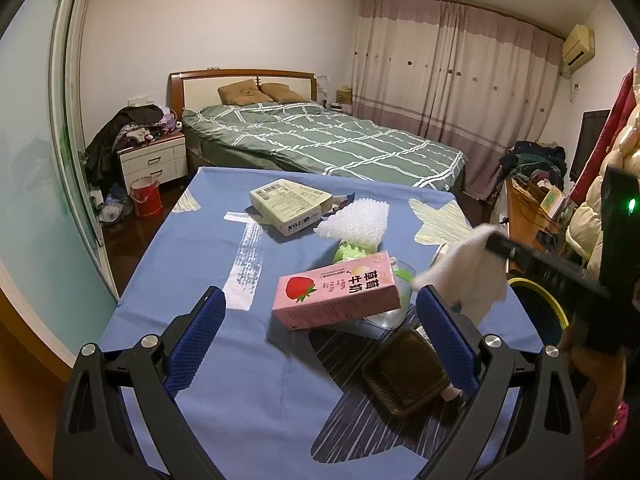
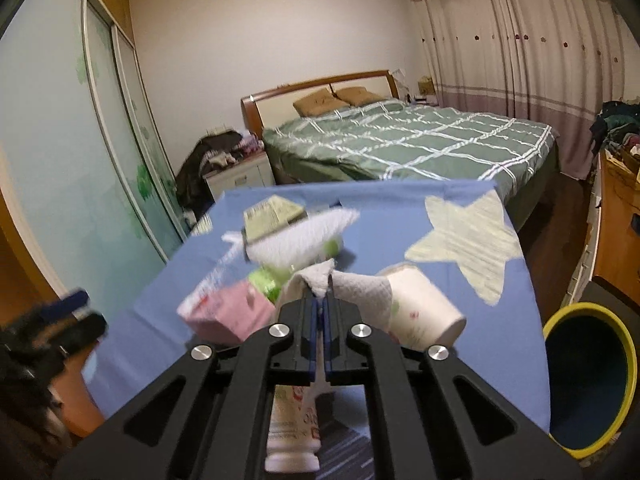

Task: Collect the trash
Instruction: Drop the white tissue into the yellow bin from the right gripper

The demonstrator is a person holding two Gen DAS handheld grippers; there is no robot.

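My right gripper [image 2: 322,300] is shut on a crumpled white paper towel [image 2: 360,292] and holds it above the blue tablecloth; the towel [image 1: 468,276] also shows at the right of the left wrist view. My left gripper [image 1: 320,312] is open and empty over the table, short of a pink strawberry milk carton [image 1: 340,294]. A brown plastic tray [image 1: 408,372] lies beside its right finger. A paper cup [image 2: 424,312] and a small white bottle [image 2: 294,432] lie below the right gripper. A yellow-rimmed trash bin [image 2: 592,380] stands right of the table.
A flat green-white box [image 1: 290,206], bubble wrap [image 1: 356,224], a green packet [image 1: 352,254] and a clear plastic container [image 1: 384,318] lie on the table [image 1: 180,280]. Beyond are a bed [image 1: 320,140], a nightstand [image 1: 154,160], a red bucket [image 1: 146,196] and a cluttered desk [image 1: 532,208].
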